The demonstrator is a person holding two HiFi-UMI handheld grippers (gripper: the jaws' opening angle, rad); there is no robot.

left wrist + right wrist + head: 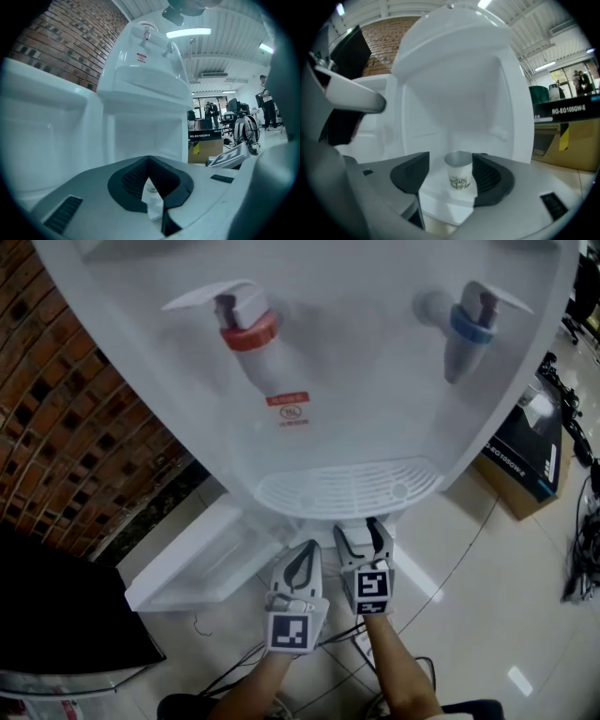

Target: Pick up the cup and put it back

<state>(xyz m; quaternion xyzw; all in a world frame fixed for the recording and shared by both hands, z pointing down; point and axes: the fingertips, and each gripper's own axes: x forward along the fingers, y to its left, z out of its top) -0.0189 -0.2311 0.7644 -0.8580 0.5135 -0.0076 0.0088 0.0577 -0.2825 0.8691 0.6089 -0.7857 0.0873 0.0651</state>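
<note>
The paper cup (459, 171) stands upright on a white ledge (445, 211) at the mouth of the water dispenser's lower compartment (464, 108), rim up, so its long axis runs vertically and square across the line of my right jaws. In the right gripper view it sits between those jaws, off centre. Its side is close against the right-hand pad, possibly touching, while a clear gap shows between it and the left-hand pad. So the right gripper (451, 159) has its jaws released and spread around the cup, with nothing clamped yet. The cup lies dead ahead of them and slightly to the right of their midline. I judge the coming move turns on that offset. If I close as they stand, the nearer pad meets the cup first and may nudge it sideways along the ledge, so I would shift a touch to the right and then squeeze at mid-height. From the head view I cannot see the cup at all. It is hidden under the right gripper (361, 532), which reaches in below the drip tray (347, 486). The left gripper (307, 547) hangs just beside it on the left, in front of the open cabinet door (197, 568). Its jaws are clenched tip to tip on nothing, and only a sliver of the ledge shows through the gap behind their tips. The right gripper is plainly the nearer one and the one to use.
</note>
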